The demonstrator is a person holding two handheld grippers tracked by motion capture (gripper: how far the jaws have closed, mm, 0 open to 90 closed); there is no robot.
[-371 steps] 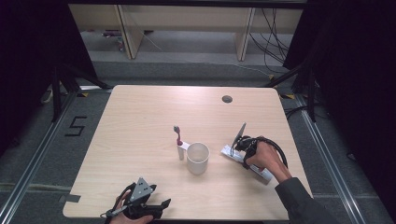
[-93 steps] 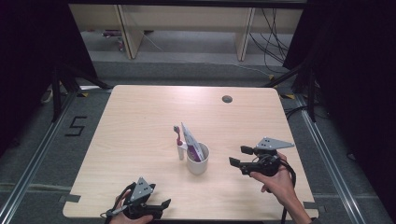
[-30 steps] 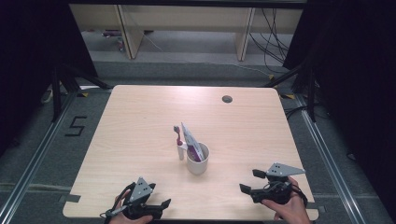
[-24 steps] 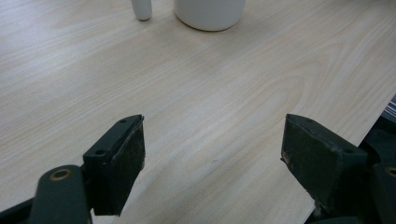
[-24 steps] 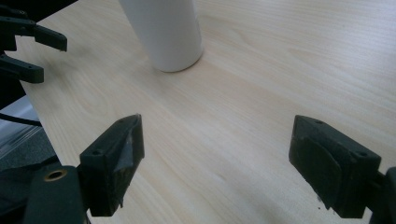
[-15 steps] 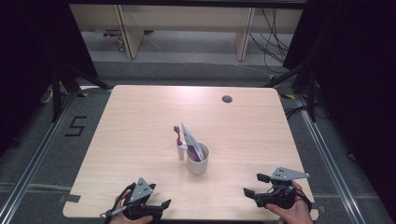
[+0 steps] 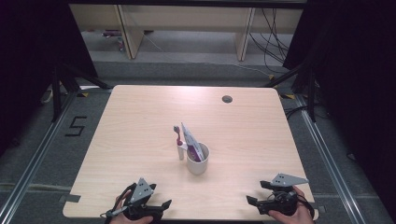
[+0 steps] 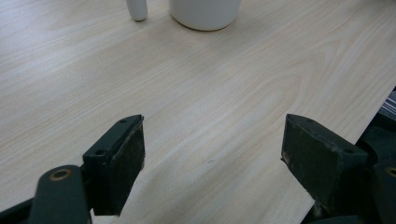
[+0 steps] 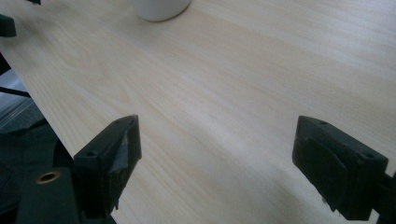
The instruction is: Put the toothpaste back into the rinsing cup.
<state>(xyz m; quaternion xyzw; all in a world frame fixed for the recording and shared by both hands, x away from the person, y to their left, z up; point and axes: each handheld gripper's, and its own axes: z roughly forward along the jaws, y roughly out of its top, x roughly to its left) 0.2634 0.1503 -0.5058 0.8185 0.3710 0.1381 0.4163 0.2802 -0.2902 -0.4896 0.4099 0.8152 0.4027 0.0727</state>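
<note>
Even, soft light; blurred close-ups

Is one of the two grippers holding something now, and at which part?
Nothing is held. The left gripper and the right gripper both have their jaws open over the bare table, apart from the cup.

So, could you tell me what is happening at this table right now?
A person holds a gripper in each hand at the near edge of the table. The left gripper and the right gripper are both open and hold nothing. In the middle of the table a white cup holds a toothpaste tube leaning out of it, and a toothbrush stands upright beside the cup.
</note>
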